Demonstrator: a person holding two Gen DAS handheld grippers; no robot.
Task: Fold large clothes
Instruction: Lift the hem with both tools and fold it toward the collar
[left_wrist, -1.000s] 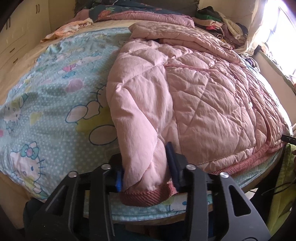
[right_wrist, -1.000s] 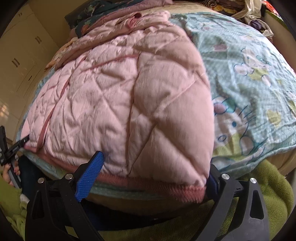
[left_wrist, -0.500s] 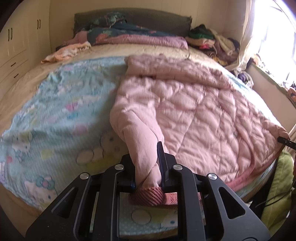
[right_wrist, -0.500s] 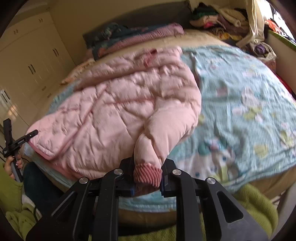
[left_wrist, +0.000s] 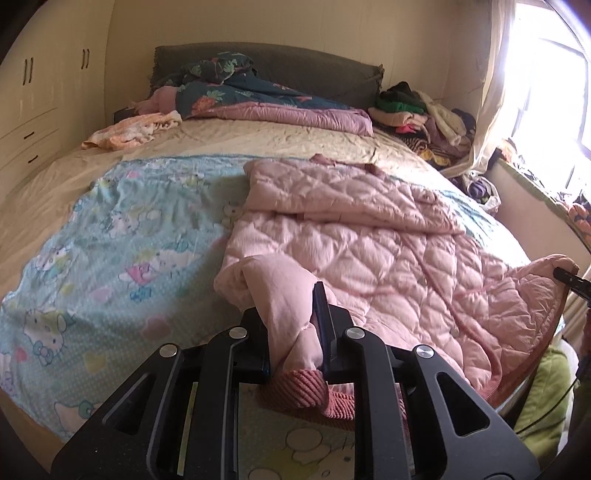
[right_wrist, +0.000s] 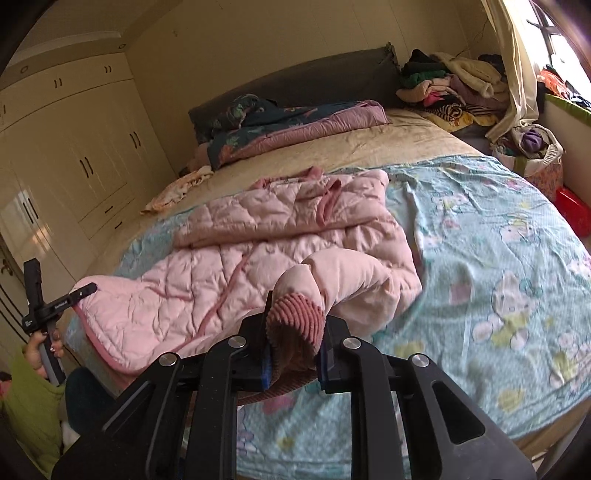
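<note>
- Jacket (left_wrist: 369, 236), pink and quilted, lies spread on the blue cartoon sheet (left_wrist: 110, 236) at the near end of the bed (left_wrist: 258, 140), collar end toward the headboard; its top part is already turned down over the body, so one fold looks made
- Sleeves are the step in hand; the left cuff (left_wrist: 303, 384) and the right cuff (right_wrist: 295, 314), both ribbed and darker pink, are raised off the sheet, each with its sleeve bunched behind it
- Judging by that, the work is early; the sleeves are not yet laid across the body, and the lower half with its hem at the bed's near edge is still unfolded
- Left gripper (left_wrist: 295, 328): jaws drawn together and clamped on the left sleeve just above its cuff; the cuff hangs below them
- Right gripper (right_wrist: 295, 332): jaws likewise pressed together, pinching the right cuff itself, which bulges up between them
- Left hand (right_wrist: 44, 343), in the right wrist view, grips its handle beside the jacket's hem corner
- Farther out: a dark floral quilt (left_wrist: 236, 88) at the headboard, a heap of clothes (right_wrist: 450, 85) by the window, cupboards (right_wrist: 74, 155) along the wall
</note>
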